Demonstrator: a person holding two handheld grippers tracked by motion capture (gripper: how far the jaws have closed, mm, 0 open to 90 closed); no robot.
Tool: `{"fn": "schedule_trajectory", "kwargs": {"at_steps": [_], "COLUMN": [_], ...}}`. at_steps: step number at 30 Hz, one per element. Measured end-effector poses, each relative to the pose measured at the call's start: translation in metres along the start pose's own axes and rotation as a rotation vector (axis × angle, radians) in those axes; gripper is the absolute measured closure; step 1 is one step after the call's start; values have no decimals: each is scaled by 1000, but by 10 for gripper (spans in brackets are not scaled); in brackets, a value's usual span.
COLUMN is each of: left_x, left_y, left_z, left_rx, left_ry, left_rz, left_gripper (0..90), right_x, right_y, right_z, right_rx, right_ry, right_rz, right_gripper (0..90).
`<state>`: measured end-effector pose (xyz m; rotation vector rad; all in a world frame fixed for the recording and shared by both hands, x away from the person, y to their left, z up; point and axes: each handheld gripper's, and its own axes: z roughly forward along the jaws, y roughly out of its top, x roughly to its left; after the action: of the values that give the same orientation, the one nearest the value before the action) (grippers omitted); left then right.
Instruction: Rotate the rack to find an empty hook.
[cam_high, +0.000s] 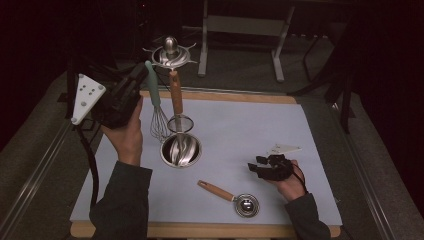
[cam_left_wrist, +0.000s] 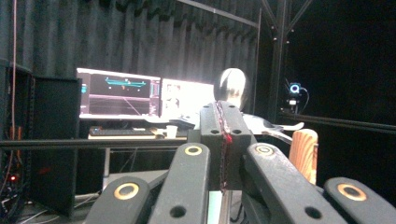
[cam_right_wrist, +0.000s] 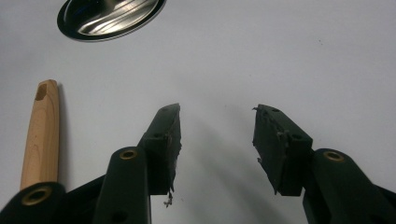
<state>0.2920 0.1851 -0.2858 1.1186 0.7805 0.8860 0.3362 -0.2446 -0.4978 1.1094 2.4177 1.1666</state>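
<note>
A metal utensil stand (cam_high: 170, 52) rises from a round steel base (cam_high: 181, 150) on the pale mat. From its top rack hang a whisk (cam_high: 155, 102) with a mint-green handle and a wood-handled strainer (cam_high: 176, 100). My left gripper (cam_high: 141, 71) is held up beside the top of the whisk handle. In the left gripper view its jaws (cam_left_wrist: 223, 122) are pressed together with nothing seen between them, and the wooden strainer handle (cam_left_wrist: 303, 154) stands just to their right. My right gripper (cam_high: 256, 167) rests low over the mat, open and empty (cam_right_wrist: 217, 140). A wood-handled scoop (cam_high: 235, 198) lies on the mat to its left.
The scoop's handle (cam_right_wrist: 42, 135) lies left of the right jaws, and the stand's base (cam_right_wrist: 112, 14) is ahead of them. The mat (cam_high: 250, 125) sits on a wooden-edged table. Behind it are table legs (cam_high: 240, 30); monitors (cam_left_wrist: 121, 95) glow beyond the left gripper.
</note>
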Motion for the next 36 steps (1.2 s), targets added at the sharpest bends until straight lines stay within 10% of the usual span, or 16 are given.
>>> {"fn": "schedule_trajectory", "kwargs": {"at_steps": [36], "left_x": [25], "left_y": [3], "left_z": [18], "left_rx": [47], "left_ry": [49], "left_rz": [-21], "left_gripper": [900], "right_x": [-2], "right_y": [-2], "right_z": [1], "right_rx": [13], "right_ry": [-19], "right_rz": [-7], "right_gripper": [513]}}
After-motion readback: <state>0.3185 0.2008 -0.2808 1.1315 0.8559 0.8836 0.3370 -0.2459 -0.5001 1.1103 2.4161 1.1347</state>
